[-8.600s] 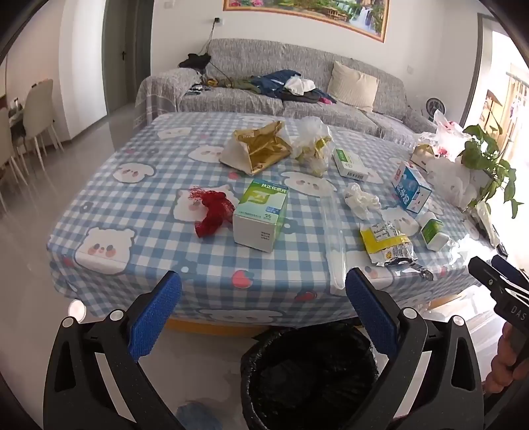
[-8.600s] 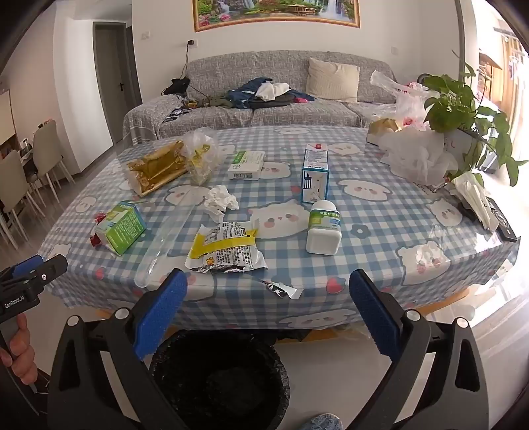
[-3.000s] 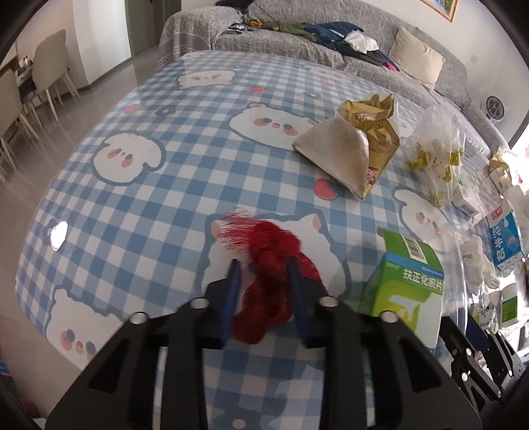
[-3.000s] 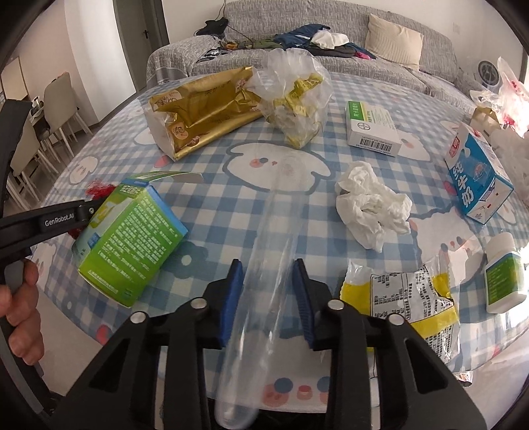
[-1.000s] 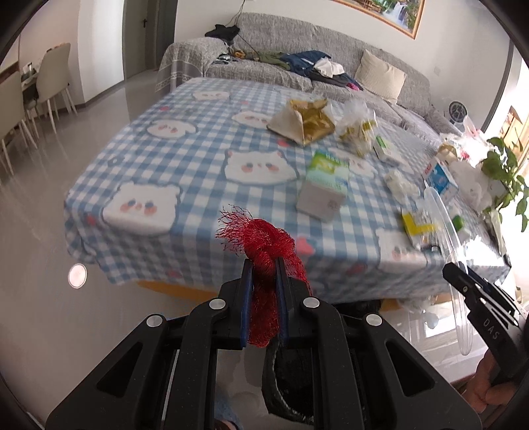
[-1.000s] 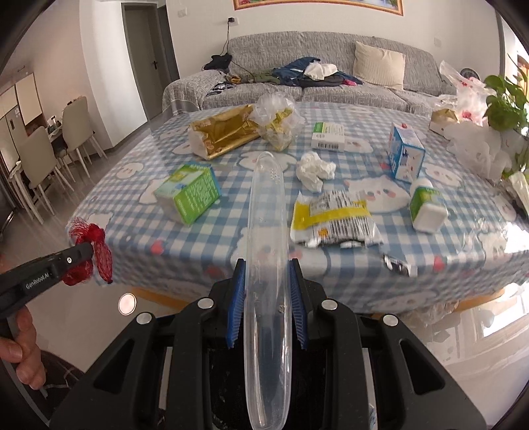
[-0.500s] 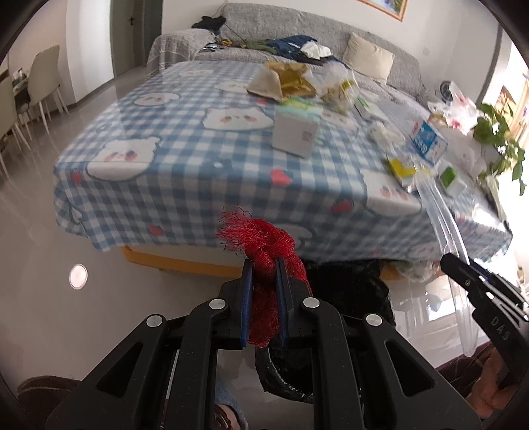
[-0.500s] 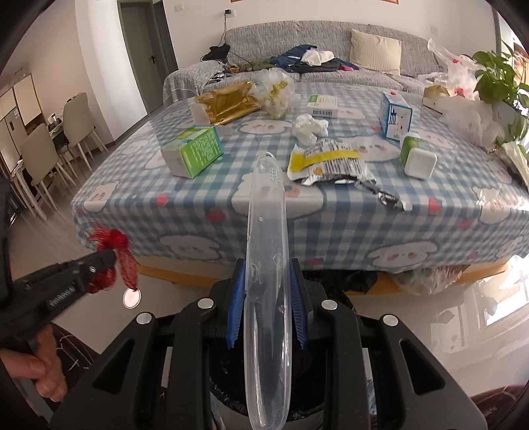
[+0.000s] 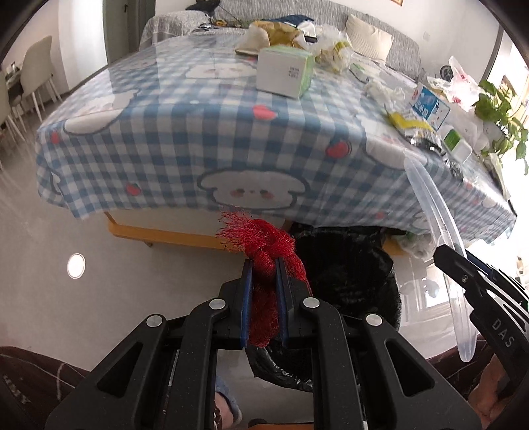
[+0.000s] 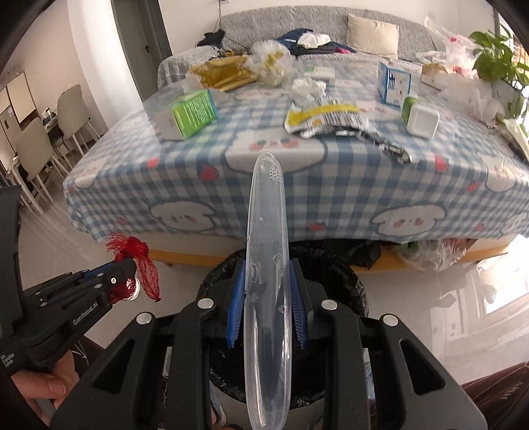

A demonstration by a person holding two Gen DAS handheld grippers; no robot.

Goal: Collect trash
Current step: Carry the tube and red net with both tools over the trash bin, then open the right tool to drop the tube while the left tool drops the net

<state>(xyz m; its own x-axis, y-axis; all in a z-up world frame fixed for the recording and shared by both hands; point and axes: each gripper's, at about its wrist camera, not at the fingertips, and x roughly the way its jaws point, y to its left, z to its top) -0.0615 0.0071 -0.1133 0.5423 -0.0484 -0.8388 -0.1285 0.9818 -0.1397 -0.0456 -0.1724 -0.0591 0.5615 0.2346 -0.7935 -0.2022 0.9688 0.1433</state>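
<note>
Left wrist view: left gripper (image 9: 264,274) pinches red mesh (image 9: 264,261), held beside the rim of the black-lined bin (image 9: 347,264), below the table's near edge (image 9: 231,205). Right wrist view: right gripper (image 10: 264,291) clamps a clear case (image 10: 267,284) lengthwise, directly over the bin (image 10: 353,284) mouth. Green box (image 10: 191,112), yellow wrapper (image 10: 324,115) and tissue (image 10: 307,87) lie on the table near that edge.

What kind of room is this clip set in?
Most likely a home living and dining room: a grey sofa with a cushion, a table in a bear-print checked cloth, and dining chairs off to one side.
</note>
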